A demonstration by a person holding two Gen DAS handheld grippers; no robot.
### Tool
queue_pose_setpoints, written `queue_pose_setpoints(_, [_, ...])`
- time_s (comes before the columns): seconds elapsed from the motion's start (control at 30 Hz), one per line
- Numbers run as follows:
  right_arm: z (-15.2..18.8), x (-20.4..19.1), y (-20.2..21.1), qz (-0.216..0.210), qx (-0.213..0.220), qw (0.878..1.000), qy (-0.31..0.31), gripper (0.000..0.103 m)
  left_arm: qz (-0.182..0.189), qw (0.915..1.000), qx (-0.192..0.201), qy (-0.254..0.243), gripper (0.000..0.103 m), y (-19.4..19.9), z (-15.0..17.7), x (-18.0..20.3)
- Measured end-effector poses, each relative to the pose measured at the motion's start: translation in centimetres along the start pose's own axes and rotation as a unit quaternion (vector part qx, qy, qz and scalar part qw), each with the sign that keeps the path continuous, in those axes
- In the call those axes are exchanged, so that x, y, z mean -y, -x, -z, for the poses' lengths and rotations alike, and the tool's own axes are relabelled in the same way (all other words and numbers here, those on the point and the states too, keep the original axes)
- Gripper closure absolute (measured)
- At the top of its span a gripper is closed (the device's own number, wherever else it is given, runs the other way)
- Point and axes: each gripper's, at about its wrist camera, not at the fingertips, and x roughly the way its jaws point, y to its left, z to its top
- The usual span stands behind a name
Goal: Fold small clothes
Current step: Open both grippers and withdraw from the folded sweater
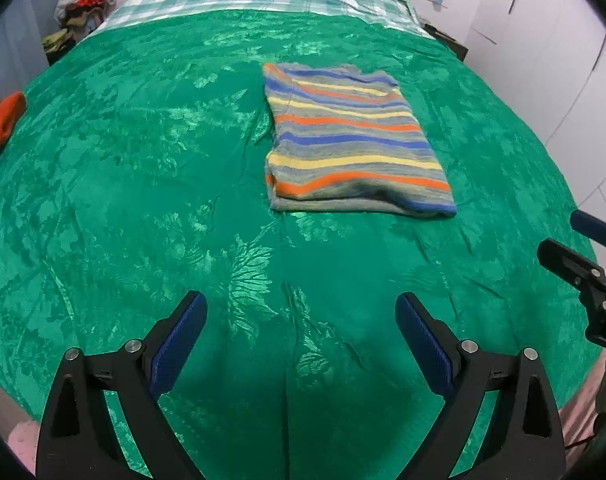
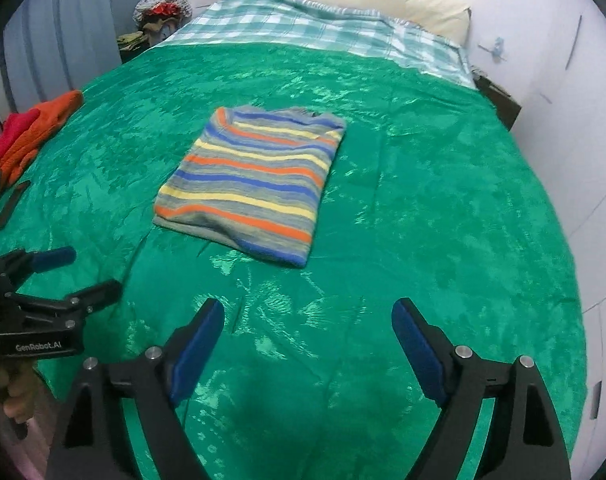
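Left wrist view: we hold both tongs, left (image 1: 301, 312) and right (image 2: 307, 316), spread wide and empty above the bed's (image 1: 143, 160) near edge; the folded striped sweater (image 1: 351, 140) lies mid-bed, well apart.

One legible marking found: "GenRobot.AI" in white lettering on the black body of the left tool (image 2: 73, 274), seen at the left edge of the right wrist view. The left wrist view shows nothing readable. No numbers, labels or signs can be read elsewhere.
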Motion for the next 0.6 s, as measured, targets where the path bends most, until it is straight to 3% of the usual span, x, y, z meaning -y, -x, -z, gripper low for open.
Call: queue_pose_setpoints(0.6, [-0.1, 0.9, 1.4, 0.046, 0.016, 0.999, 0.0, 0.012, -0.008, 0.9999, 0.001, -0.01, 0.007, 0.2, -0.6, 0.8])
